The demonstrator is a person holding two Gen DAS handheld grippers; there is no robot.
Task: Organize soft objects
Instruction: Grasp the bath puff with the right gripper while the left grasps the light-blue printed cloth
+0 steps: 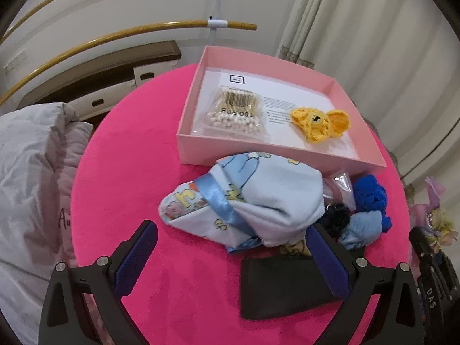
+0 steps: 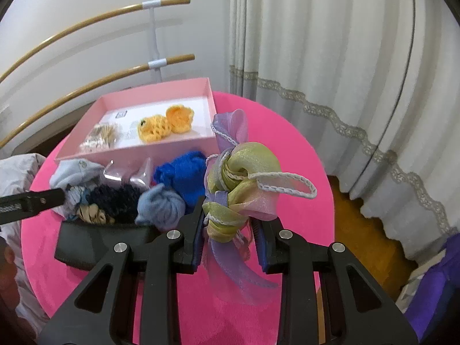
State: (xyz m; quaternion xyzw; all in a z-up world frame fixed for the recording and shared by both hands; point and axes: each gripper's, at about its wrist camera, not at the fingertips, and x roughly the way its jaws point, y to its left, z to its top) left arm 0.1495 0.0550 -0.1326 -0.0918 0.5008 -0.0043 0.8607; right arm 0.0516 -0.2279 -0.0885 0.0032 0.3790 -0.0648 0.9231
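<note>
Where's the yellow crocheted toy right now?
The yellow crocheted toy lies inside the shallow pink cardboard box, on its right side in the left wrist view, beside the clear cotton-swab packet.

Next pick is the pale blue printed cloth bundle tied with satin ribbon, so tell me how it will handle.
The printed cloth bundle looks floppy; loose folds will probably sag. Its satin ribbon looks glossy, so pads may slip there. Probably light; unlikely to roll.
</note>
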